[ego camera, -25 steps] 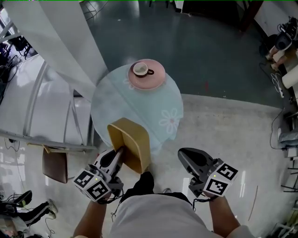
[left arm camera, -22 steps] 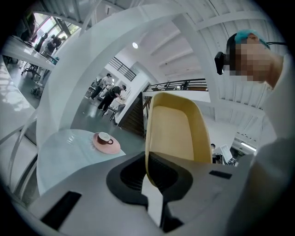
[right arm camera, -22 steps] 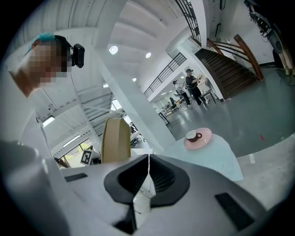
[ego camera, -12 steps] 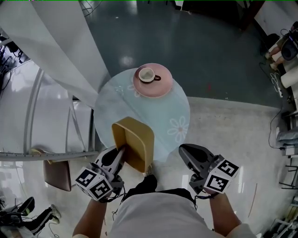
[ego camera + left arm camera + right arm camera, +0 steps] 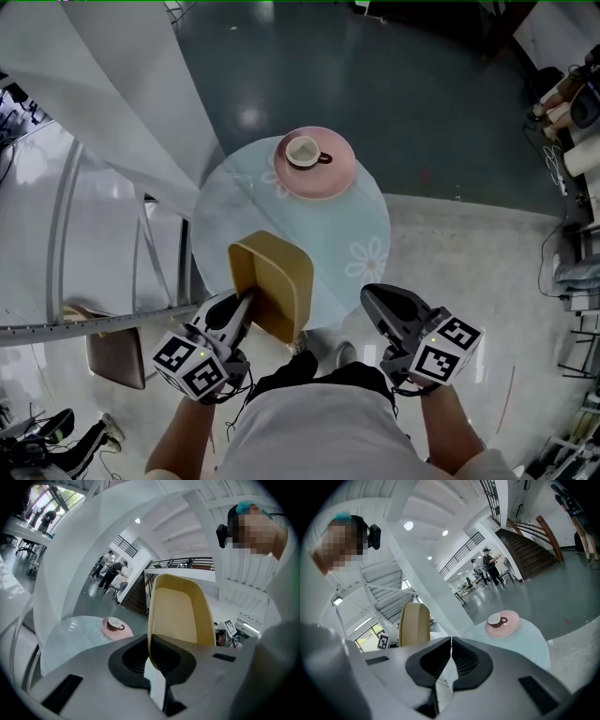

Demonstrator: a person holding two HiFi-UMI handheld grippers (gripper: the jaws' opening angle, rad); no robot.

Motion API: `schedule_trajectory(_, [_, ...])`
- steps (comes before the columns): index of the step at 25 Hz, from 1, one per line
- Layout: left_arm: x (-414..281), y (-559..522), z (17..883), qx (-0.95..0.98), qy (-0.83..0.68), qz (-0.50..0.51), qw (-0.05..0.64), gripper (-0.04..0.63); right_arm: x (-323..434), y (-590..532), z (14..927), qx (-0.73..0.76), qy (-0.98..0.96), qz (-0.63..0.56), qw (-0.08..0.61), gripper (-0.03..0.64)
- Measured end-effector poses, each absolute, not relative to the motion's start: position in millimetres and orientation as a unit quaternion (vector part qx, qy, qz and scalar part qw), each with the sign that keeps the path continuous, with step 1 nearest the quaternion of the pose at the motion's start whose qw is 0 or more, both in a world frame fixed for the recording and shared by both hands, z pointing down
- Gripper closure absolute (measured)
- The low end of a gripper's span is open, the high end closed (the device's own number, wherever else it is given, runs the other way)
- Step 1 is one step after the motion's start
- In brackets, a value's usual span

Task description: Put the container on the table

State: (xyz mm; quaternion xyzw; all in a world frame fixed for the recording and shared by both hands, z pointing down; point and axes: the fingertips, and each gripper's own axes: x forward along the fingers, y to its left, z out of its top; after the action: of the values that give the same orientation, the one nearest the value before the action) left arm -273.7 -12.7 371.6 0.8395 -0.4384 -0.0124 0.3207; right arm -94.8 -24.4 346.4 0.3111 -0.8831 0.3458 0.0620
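A: Left gripper [image 5: 246, 309]?
B: Jaws pinch the rim of the yellow container [image 5: 275, 286], which is tipped on edge over the near edge of the round table [image 5: 361, 220].
A: Right gripper [image 5: 377, 302]?
B: Jaws pressed together, empty (pink plate [image 5: 328, 173] and cup [image 5: 302, 151] sit at the far edge).

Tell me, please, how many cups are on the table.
1: the cup sits on the pink plate at the far edge of the table. None seems hidden.
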Motion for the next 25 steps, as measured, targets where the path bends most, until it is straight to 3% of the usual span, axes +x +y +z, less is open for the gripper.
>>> schedule_trajectory(25, [-230,-78,390,0.836,-0.446,0.044,0.317,0.569,-48,-91,367,0.322,-0.869,0.373,0.052,0.592])
